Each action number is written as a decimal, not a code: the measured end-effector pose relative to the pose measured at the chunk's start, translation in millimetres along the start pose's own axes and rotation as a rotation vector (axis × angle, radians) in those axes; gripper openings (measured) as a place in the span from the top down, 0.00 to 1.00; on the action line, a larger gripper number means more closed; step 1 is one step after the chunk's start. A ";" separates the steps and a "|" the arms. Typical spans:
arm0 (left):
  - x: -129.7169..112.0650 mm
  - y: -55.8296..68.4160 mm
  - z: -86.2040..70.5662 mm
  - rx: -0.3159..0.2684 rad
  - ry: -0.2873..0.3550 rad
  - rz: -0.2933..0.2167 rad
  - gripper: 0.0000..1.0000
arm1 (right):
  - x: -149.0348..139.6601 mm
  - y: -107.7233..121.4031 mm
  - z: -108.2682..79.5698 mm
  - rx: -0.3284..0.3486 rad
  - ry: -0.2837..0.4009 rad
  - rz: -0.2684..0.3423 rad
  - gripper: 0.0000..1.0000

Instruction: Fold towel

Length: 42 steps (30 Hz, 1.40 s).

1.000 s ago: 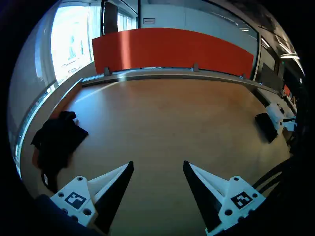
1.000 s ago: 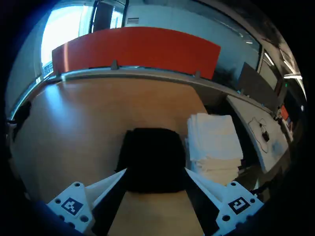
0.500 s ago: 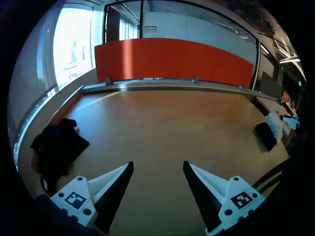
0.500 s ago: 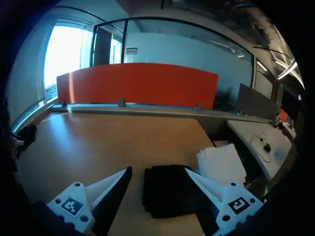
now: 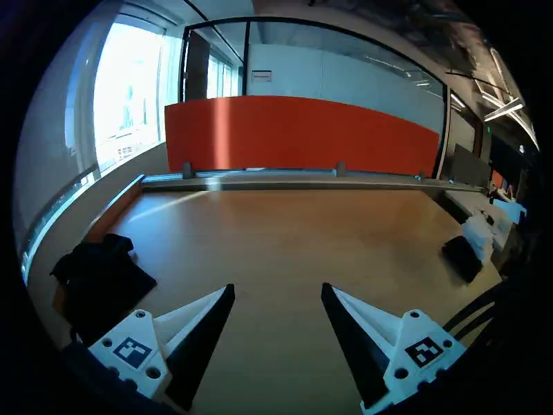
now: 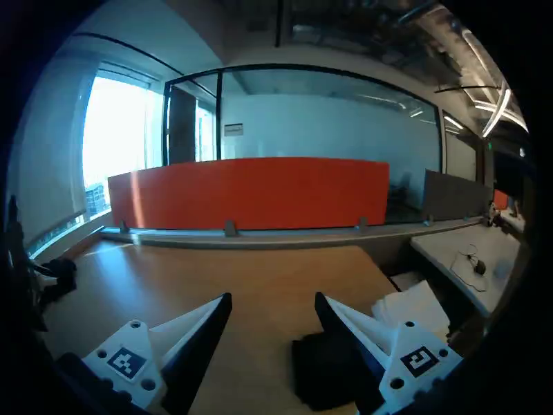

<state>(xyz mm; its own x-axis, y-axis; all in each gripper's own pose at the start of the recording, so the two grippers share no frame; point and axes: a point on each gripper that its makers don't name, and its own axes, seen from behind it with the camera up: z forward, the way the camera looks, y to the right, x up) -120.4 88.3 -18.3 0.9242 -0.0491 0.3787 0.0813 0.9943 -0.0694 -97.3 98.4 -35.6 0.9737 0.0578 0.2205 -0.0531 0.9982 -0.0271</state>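
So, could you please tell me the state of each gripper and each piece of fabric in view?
Left gripper: open, empty.
Right gripper: open, empty.
Black towel: folded, lying flat on the table beside the white stack.
White stack: folded, piled up.
Black cloth: crumpled, unfolded, near the table's left edge.

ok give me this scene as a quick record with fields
surface: wooden table, orange divider along its far edge
left gripper: open, holding nothing, over bare table
right gripper: open, holding nothing
folded black towel: lying flat near the table's right edge, partly behind the right gripper's finger
white towel stack: folded, just right of the black towel
crumpled black cloth: unfolded heap at the table's left side
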 end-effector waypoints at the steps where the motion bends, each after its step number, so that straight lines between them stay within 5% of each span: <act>1: 2.8 -0.9 0.1 0.002 0.008 -0.002 0.07 | 2.8 -5.4 0.7 0.002 0.007 -0.003 0.07; 26: 62.1 -26.3 -5.2 0.041 0.217 -0.035 0.07 | 69.6 -122.4 13.8 0.034 0.169 -0.045 0.06; 42: 92.2 -39.1 -8.4 0.070 0.333 -0.024 0.07 | 69.3 -144.4 12.2 0.037 0.155 -0.020 0.07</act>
<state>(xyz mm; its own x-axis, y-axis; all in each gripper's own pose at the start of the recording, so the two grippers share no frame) -35.3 44.1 11.6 0.9944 -0.0896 0.0561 0.0895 0.9960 0.0036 -24.9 -41.6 -4.5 0.9970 0.0382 0.0678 -0.0391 0.9992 0.0118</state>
